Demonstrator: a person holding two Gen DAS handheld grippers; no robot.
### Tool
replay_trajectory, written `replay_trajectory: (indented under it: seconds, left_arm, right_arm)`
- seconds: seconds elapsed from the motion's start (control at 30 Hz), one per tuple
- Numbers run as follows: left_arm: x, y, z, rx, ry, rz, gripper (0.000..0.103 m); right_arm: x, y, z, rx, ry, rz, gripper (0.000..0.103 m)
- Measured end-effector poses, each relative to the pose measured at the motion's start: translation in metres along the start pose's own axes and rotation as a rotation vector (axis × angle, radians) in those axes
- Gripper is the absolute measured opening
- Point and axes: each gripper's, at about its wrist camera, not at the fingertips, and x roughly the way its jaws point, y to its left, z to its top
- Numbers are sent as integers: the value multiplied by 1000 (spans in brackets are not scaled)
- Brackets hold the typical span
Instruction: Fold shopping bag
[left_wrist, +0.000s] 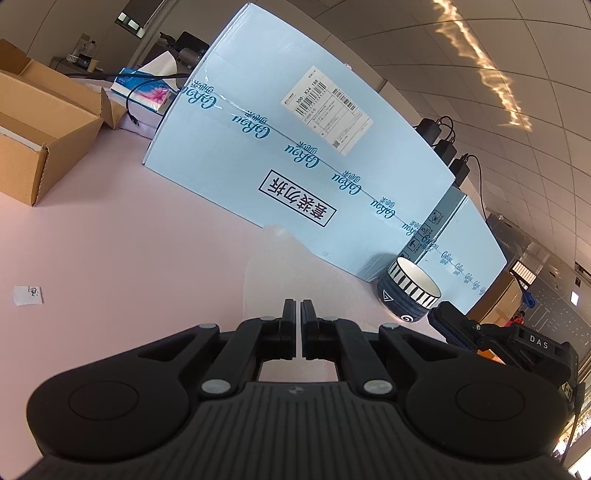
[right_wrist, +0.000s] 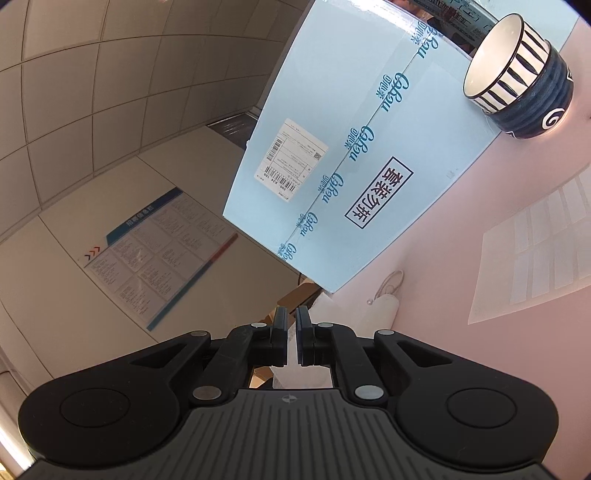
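Observation:
The shopping bag (left_wrist: 284, 266) is a thin see-through film lying flat on the pink table (left_wrist: 129, 240) in the left wrist view. It runs under my left gripper (left_wrist: 298, 308), whose jaws are shut just above its near edge; whether any film is pinched I cannot tell. My right gripper (right_wrist: 291, 314) has its pads a crack apart, and only distant background shows between them. Seen from the left wrist, the right gripper (left_wrist: 441, 314) sits at the right beside the bowl. I cannot make out the bag in the right wrist view.
A large pale blue carton (left_wrist: 295, 147) stands across the table behind the bag. A dark striped bowl (left_wrist: 410, 291) (right_wrist: 517, 70) sits at its foot. An open cardboard box (left_wrist: 40, 125) is far left, with a tissue box (left_wrist: 142, 90) behind it. A white power strip (right_wrist: 384, 306) lies near the carton's end.

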Motion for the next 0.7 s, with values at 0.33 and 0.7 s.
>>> replay_trajectory:
  seconds: [0.33, 0.7]
  left_arm:
    - [-2, -12, -4, 51, 2, -74, 40]
    - [7, -14, -11, 77, 74, 26, 1]
  right_arm:
    - [12, 11, -7, -111, 71, -48, 34]
    - [17, 9, -10, -118, 96, -59, 38]
